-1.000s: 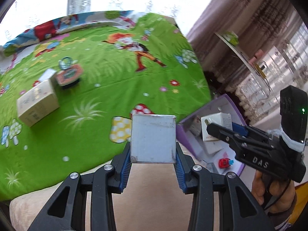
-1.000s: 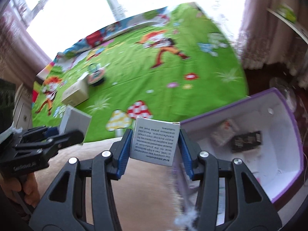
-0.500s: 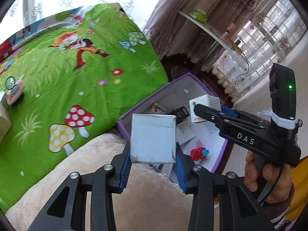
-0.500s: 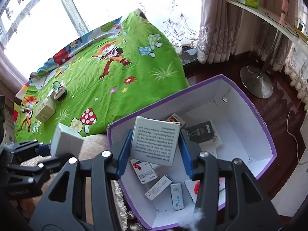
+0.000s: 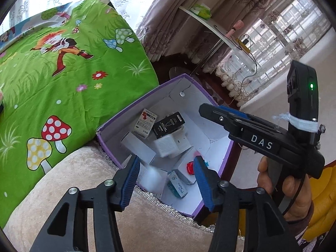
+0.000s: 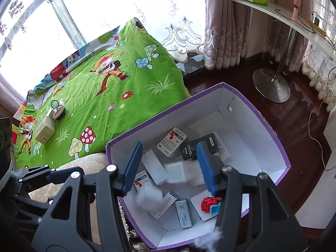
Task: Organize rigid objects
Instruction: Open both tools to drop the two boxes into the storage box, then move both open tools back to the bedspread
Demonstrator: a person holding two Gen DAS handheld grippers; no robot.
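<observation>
A purple box (image 6: 262,117) with a white inside stands on the floor beside the bed and holds several small cartons. My right gripper (image 6: 169,166) hangs over it, its jaws opening, and a blurred white box (image 6: 174,172) is dropping clear of the pads. My left gripper (image 5: 166,178) is over the near corner of the same purple box (image 5: 147,98), jaws opening as well. A blurred white box (image 5: 153,176) falls below it, free of the pads. The right gripper (image 5: 210,110) shows on the right, held by a hand (image 5: 271,174).
Inside the box lie a red-and-white carton (image 6: 172,142), a black carton (image 6: 199,147) and a red toy car (image 6: 210,203). A cardboard box (image 6: 45,131) sits on the green cartoon bedsheet (image 6: 126,79). A beige blanket (image 5: 84,172) lies under me. A chrome table stand (image 6: 271,86) is behind.
Both grippers swung from over the bed to above the purple box. Each then opened and let go of its white box, and both boxes now fall inside.
</observation>
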